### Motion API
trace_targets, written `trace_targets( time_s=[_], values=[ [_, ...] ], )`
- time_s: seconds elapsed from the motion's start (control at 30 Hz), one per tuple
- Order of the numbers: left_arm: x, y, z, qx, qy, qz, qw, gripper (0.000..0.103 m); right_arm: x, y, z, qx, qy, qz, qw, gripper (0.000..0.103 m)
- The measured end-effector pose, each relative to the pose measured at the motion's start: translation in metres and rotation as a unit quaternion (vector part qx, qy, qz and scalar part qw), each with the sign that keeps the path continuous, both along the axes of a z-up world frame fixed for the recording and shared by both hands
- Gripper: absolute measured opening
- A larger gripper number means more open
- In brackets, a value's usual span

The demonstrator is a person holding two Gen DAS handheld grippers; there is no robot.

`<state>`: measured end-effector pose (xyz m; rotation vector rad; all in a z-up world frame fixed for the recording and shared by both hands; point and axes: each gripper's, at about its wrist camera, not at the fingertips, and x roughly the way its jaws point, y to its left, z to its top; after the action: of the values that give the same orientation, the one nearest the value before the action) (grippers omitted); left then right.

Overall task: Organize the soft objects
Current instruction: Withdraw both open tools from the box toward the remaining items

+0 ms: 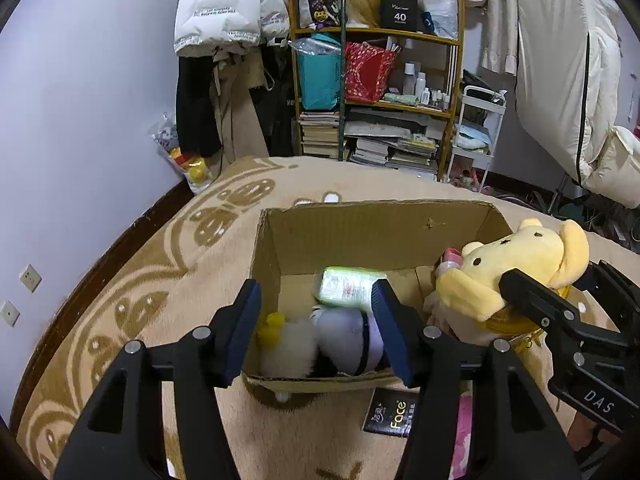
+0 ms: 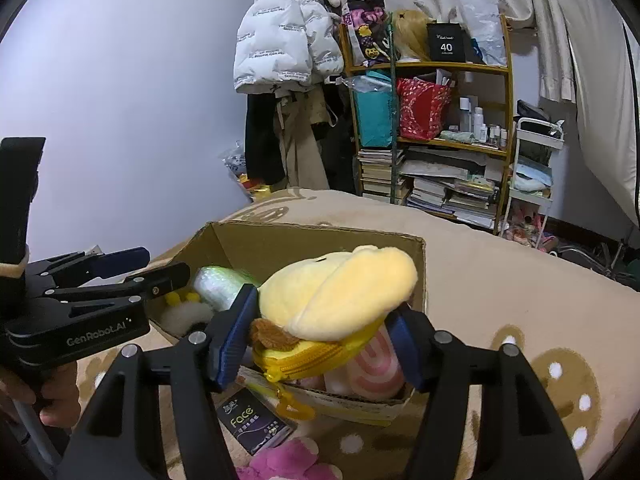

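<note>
An open cardboard box (image 1: 360, 232) (image 2: 280, 244) stands on a beige patterned blanket (image 1: 160, 280). In it lie a white fluffy toy (image 1: 288, 344) (image 2: 188, 316), a grey plush (image 1: 348, 336) and a green-white pack (image 1: 348, 288) (image 2: 220, 284). My left gripper (image 1: 316, 320) (image 2: 160, 268) hovers open over the box's near wall, gripping nothing. A yellow plush pouch (image 1: 520, 256) (image 2: 340, 288) with a zipper sits at the box's right end on a pink-and-white swirl cushion (image 2: 372, 376). My right gripper (image 2: 320, 336) (image 1: 552, 276) straddles it, open, with a slit showing at the right pad.
A black "Face" packet (image 1: 394, 416) (image 2: 256, 424) and a pink plush (image 2: 280, 464) lie on the blanket in front of the box. A person's hand (image 2: 60, 396) holds the left gripper. A cluttered shelf (image 1: 380, 32), hanging coats and a wall stand behind.
</note>
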<state>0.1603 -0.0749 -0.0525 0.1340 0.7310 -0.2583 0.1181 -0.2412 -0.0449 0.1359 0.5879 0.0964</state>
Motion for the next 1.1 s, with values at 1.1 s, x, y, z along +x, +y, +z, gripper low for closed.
trace_targets(
  time_s=[1.1],
  values=[
    [-0.057, 0.034, 0.020, 0.013, 0.077, 0.019, 0.9967, 0.096, -0.060, -0.001, 0.019, 0.032, 0.061, -0.031, 0.997, 0.103]
  ],
)
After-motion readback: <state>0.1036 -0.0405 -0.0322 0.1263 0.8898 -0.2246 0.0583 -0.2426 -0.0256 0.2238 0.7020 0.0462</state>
